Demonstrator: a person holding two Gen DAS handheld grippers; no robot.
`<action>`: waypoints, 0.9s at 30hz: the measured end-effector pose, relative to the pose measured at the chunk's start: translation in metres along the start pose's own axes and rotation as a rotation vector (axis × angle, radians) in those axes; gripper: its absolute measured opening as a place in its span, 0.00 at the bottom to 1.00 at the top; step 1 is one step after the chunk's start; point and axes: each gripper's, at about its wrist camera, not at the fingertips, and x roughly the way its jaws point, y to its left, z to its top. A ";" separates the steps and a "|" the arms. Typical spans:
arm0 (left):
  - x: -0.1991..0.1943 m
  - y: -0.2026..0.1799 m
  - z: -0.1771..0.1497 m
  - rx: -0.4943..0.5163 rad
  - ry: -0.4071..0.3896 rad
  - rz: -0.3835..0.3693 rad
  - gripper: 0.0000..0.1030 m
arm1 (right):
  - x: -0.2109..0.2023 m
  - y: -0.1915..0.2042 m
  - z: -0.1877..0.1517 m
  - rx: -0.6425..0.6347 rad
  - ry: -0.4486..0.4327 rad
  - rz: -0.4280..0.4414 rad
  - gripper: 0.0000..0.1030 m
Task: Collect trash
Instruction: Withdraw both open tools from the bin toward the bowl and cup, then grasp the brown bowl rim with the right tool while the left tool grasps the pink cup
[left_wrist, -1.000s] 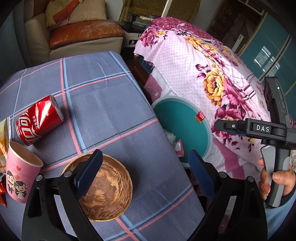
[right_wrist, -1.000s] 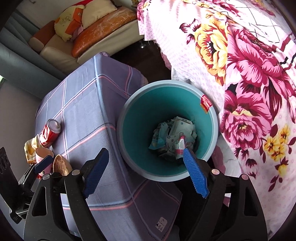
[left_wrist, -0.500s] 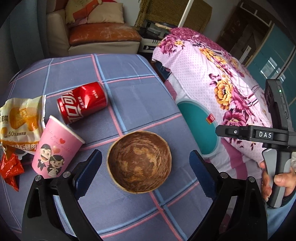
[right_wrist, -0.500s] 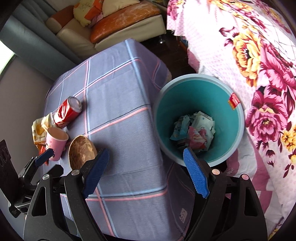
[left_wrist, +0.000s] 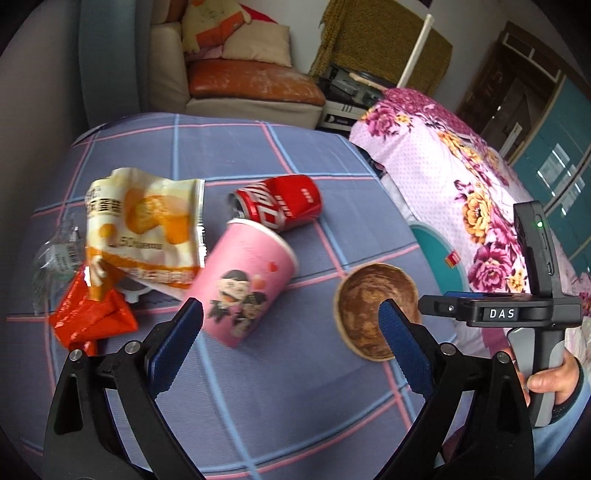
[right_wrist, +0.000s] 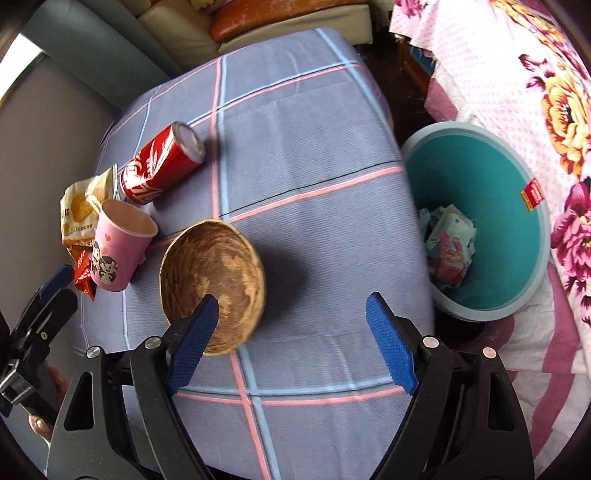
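Left gripper (left_wrist: 290, 332) spread wide, nothing between the pads, hanging over the plaid tablecloth (left_wrist: 258, 406). Just beyond it, pink paper cup (left_wrist: 243, 288), upright, mouth tilted toward the far right. Past the cup, red soda can (left_wrist: 280, 203) on its side, long axis running left to right, open top facing left. Left of the cup, crumpled snack bag (left_wrist: 147, 229), with a red wrapper (left_wrist: 92, 317) nearer.

Right gripper (right_wrist: 291, 328) likewise spread and empty, its left pad over the near rim of a wooden bowl (right_wrist: 212, 273). Cup and can beyond the bowl to the left. Teal trash bin (right_wrist: 491, 236) off the table's right edge, wrappers inside.
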 end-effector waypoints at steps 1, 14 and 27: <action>-0.001 0.006 -0.001 -0.006 -0.001 0.003 0.93 | 0.002 0.004 0.000 -0.004 -0.006 0.001 0.69; 0.016 0.045 -0.006 -0.021 0.024 0.035 0.93 | 0.031 0.024 -0.001 -0.014 -0.013 -0.018 0.13; 0.045 0.029 -0.007 0.088 0.066 0.060 0.60 | 0.004 0.043 0.007 -0.133 -0.101 -0.053 0.06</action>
